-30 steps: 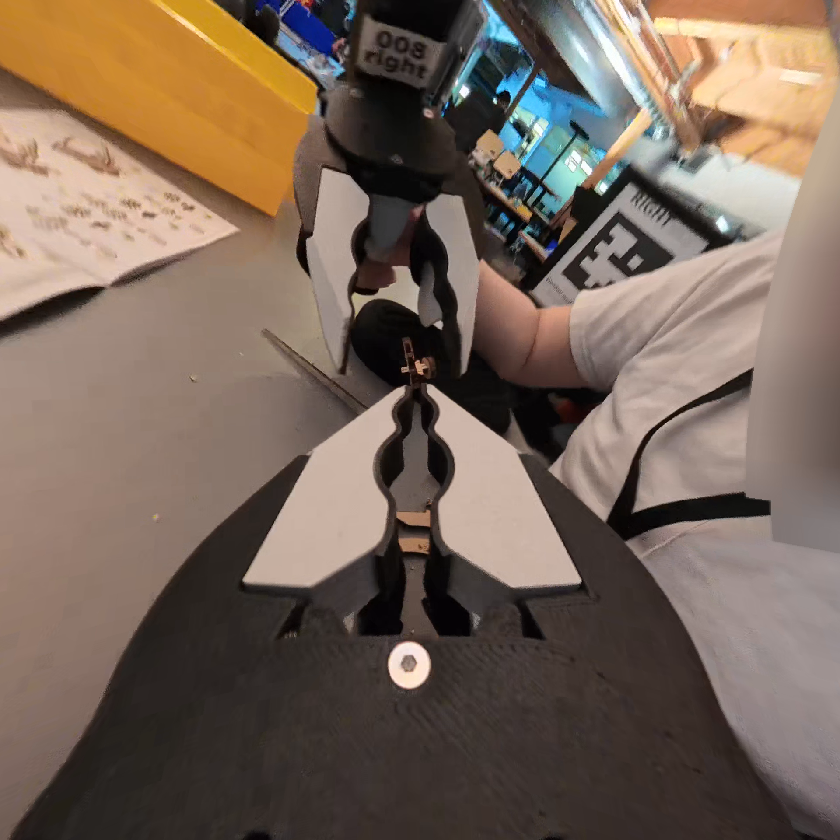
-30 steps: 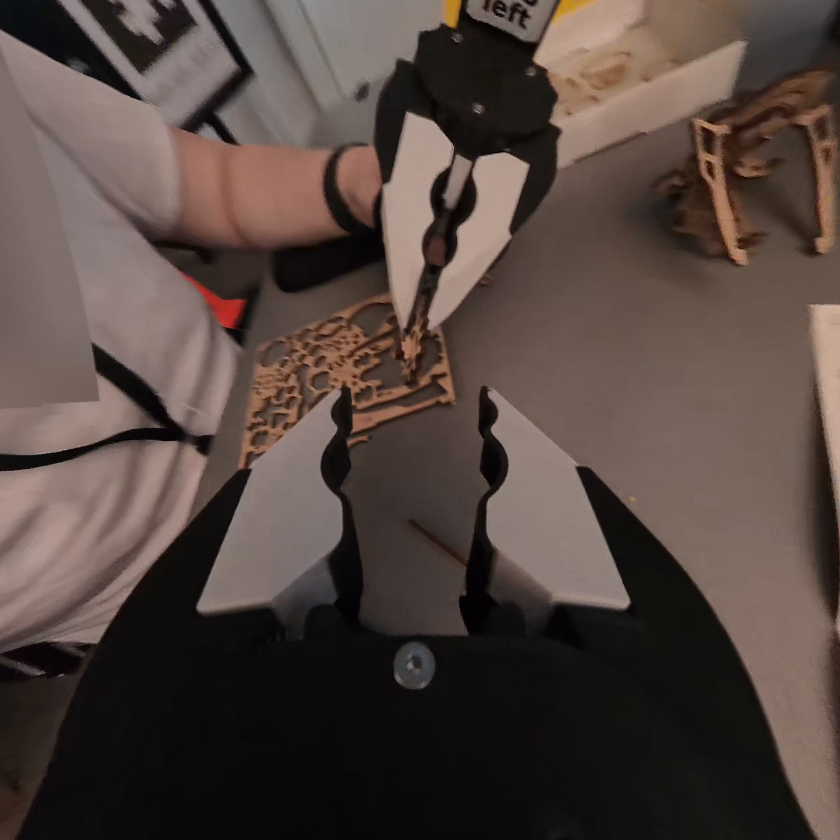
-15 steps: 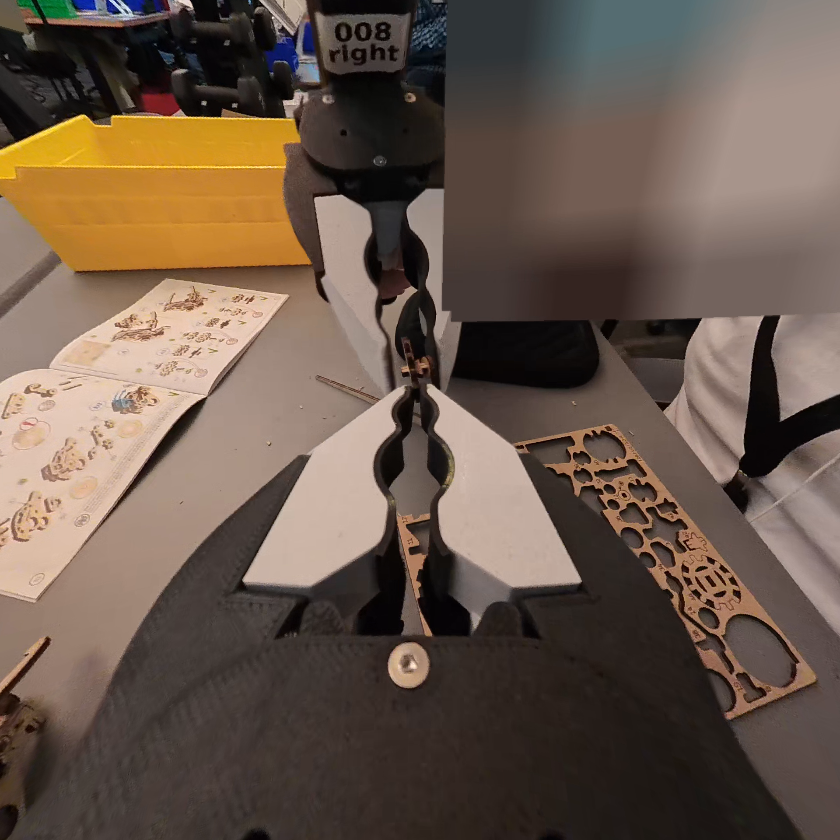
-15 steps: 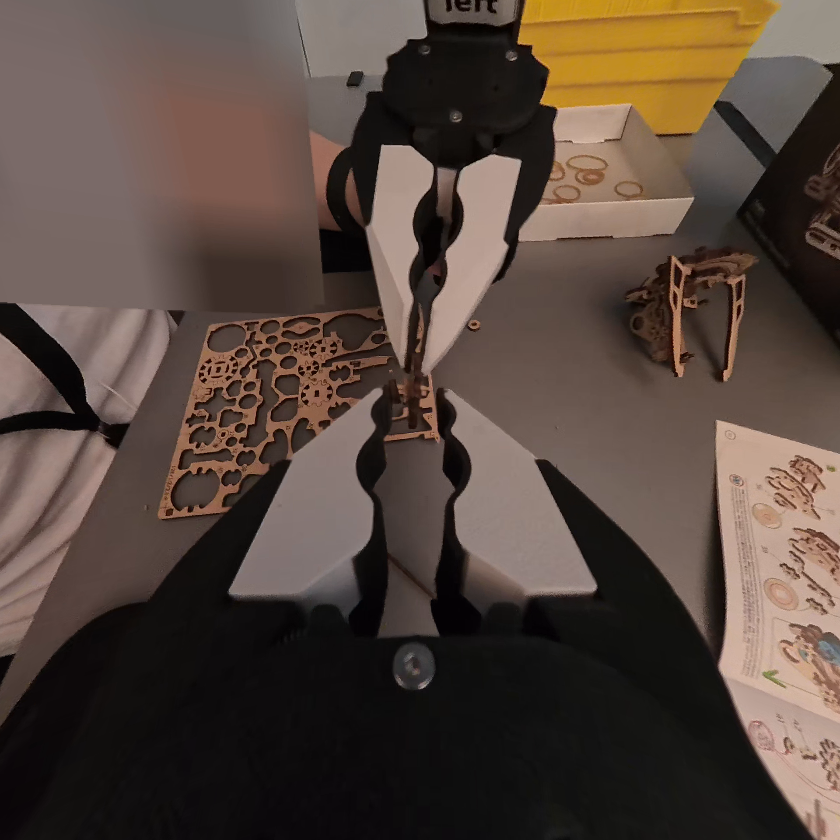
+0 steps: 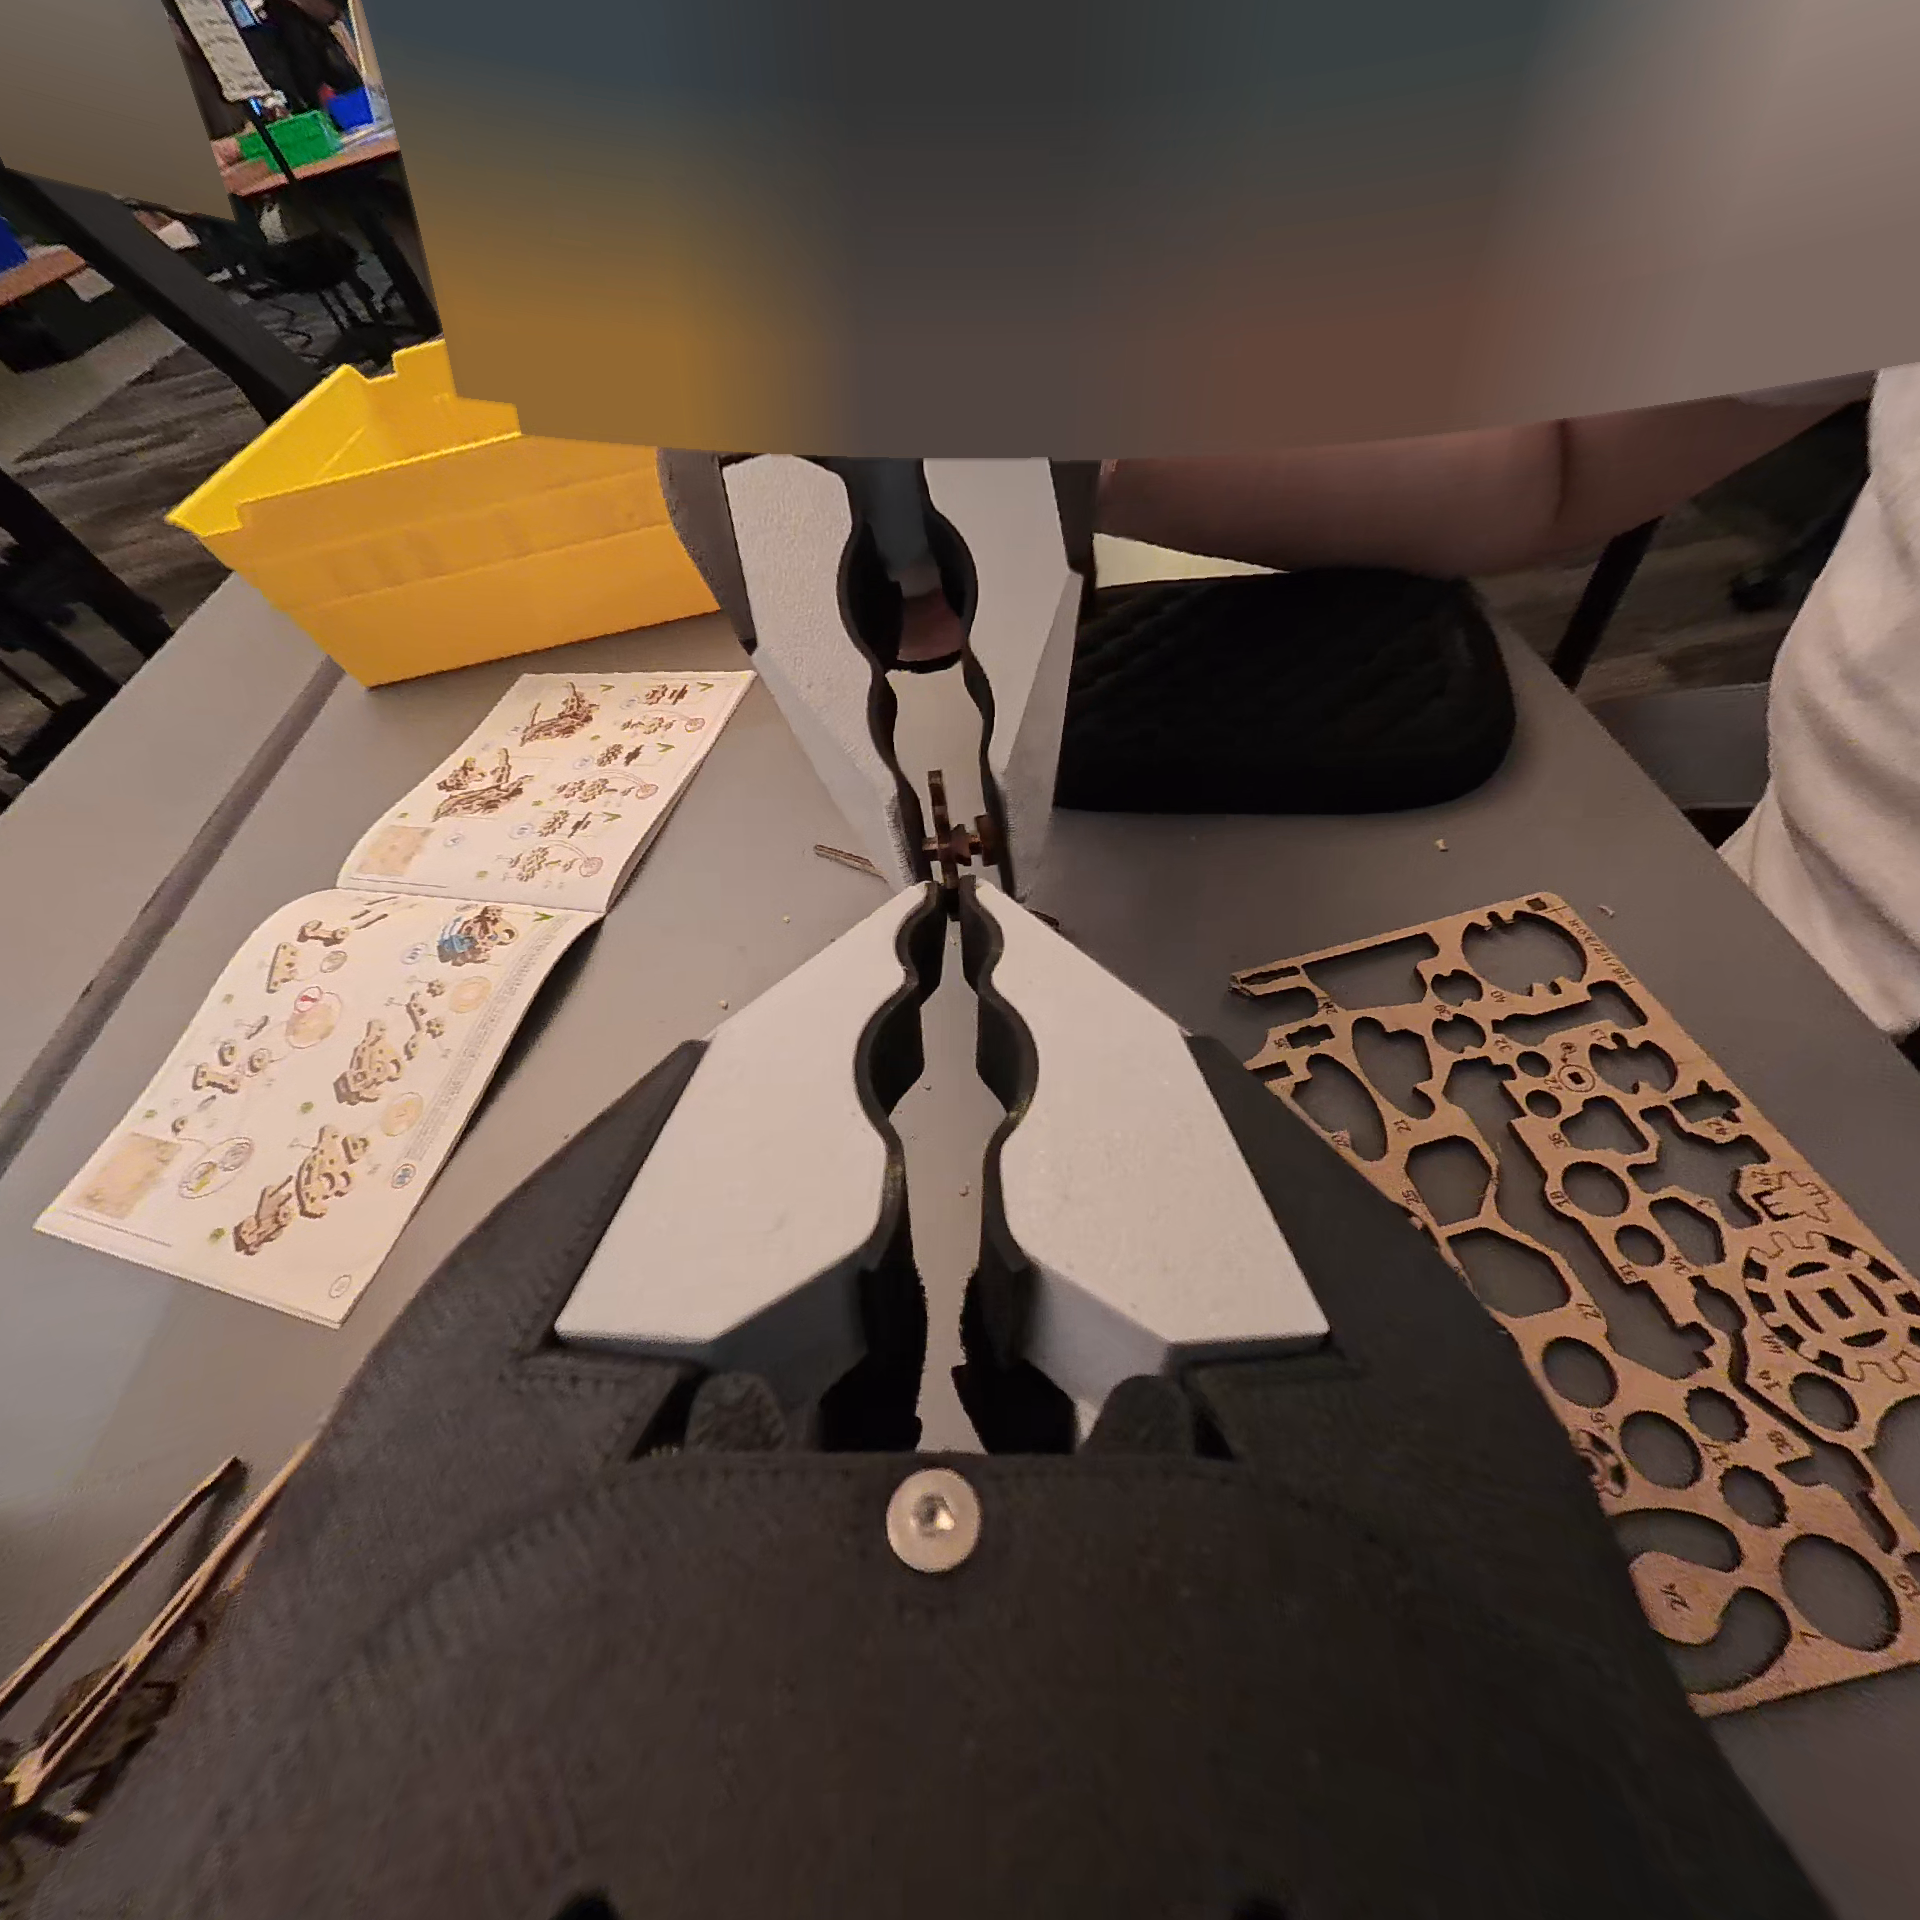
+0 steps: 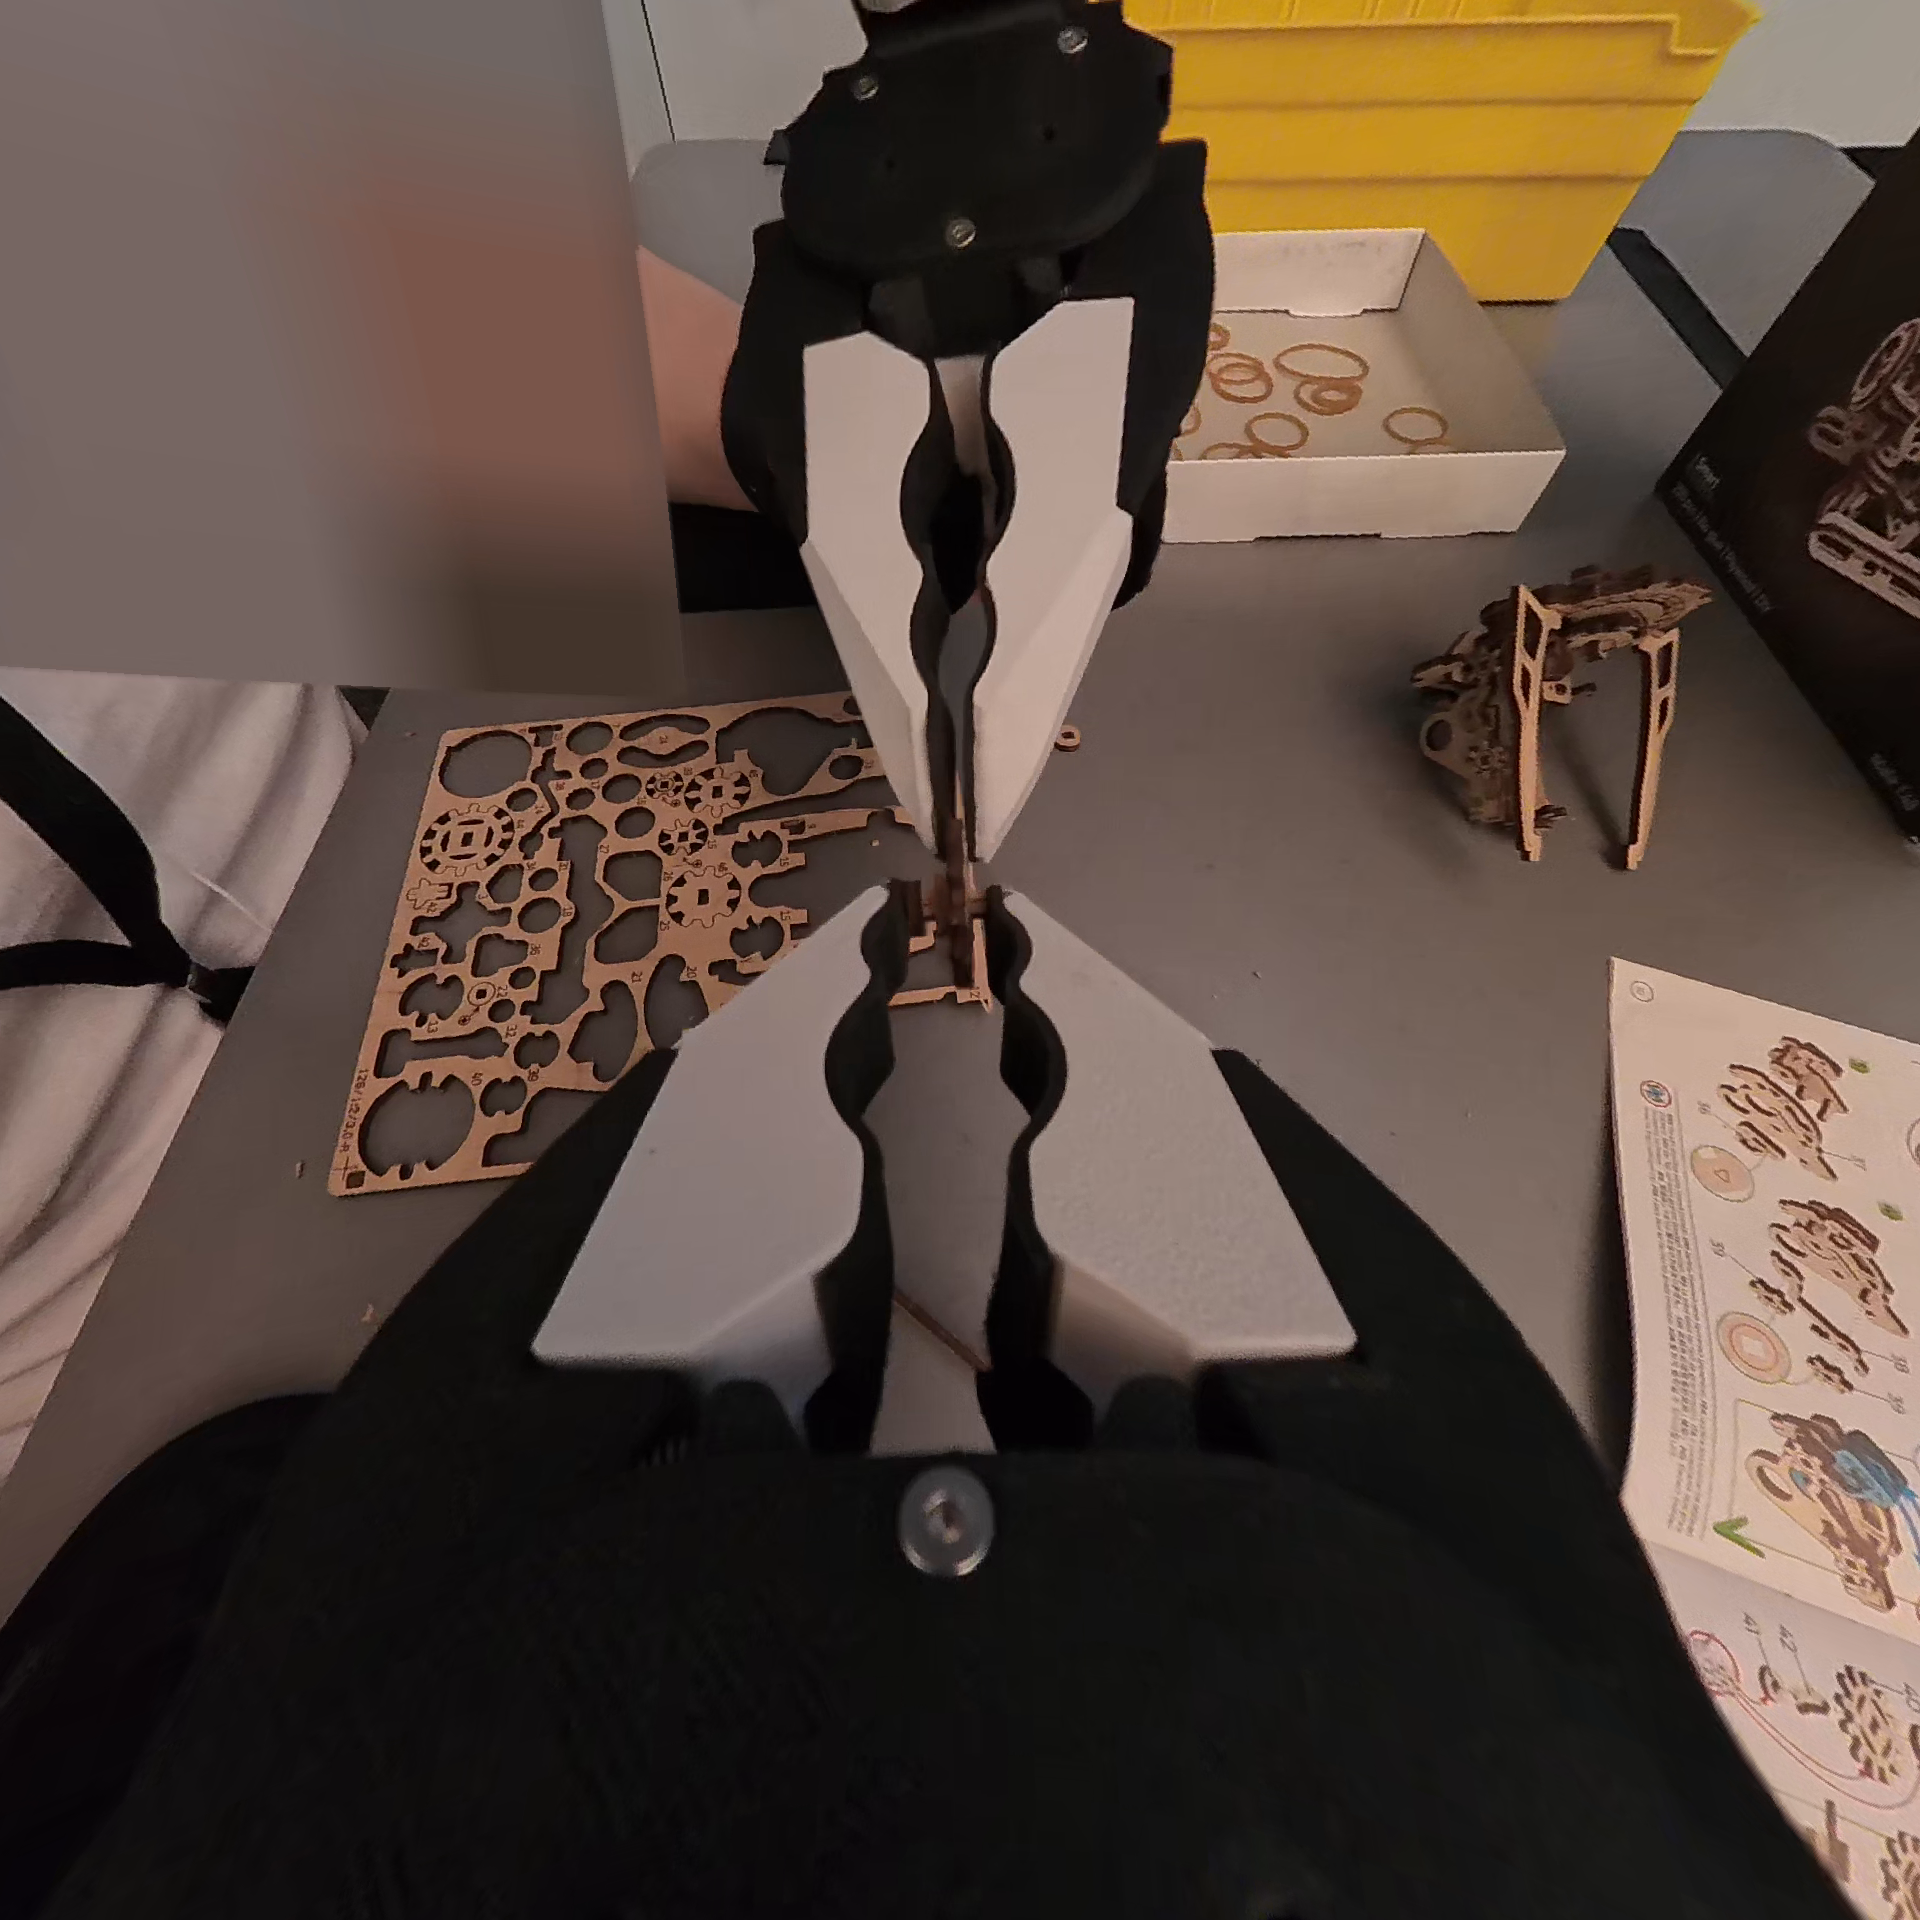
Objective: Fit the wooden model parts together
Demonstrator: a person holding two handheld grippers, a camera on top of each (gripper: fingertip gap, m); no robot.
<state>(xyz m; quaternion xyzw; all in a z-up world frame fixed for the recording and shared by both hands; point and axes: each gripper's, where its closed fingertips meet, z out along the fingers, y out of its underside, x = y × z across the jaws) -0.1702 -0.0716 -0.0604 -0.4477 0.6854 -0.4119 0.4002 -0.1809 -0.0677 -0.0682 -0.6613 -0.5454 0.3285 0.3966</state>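
Observation:
My left gripper (image 5: 948, 899) is shut on a small thin wooden part (image 5: 940, 805) that sticks out past its tips, held above the grey table (image 5: 727, 935). My right gripper (image 6: 940, 914) faces it tip to tip, and its jaws stand narrow around the part's cross piece (image 6: 948, 920), seemingly touching both sides. In the right wrist view the left gripper (image 6: 951, 831) points down at the right gripper's tips. In the left wrist view the right gripper (image 5: 945, 831) stands just behind the part.
A punched-out wooden sheet (image 5: 1621, 1247) (image 6: 582, 935) lies below the grippers. Also on the table are an open instruction booklet (image 5: 343, 1039) (image 6: 1766, 1247), a yellow bin (image 5: 447, 551), a white tray of rings (image 6: 1351, 488), a part-built wooden model (image 6: 1538, 717) and a black box (image 6: 1818, 468). Only a small space, under 4 cm, lies between the two pairs of fingers.
The right gripper has narrowed from wide open to close around the part in the left gripper. Both grippers have swung down over the table and wooden sheet.

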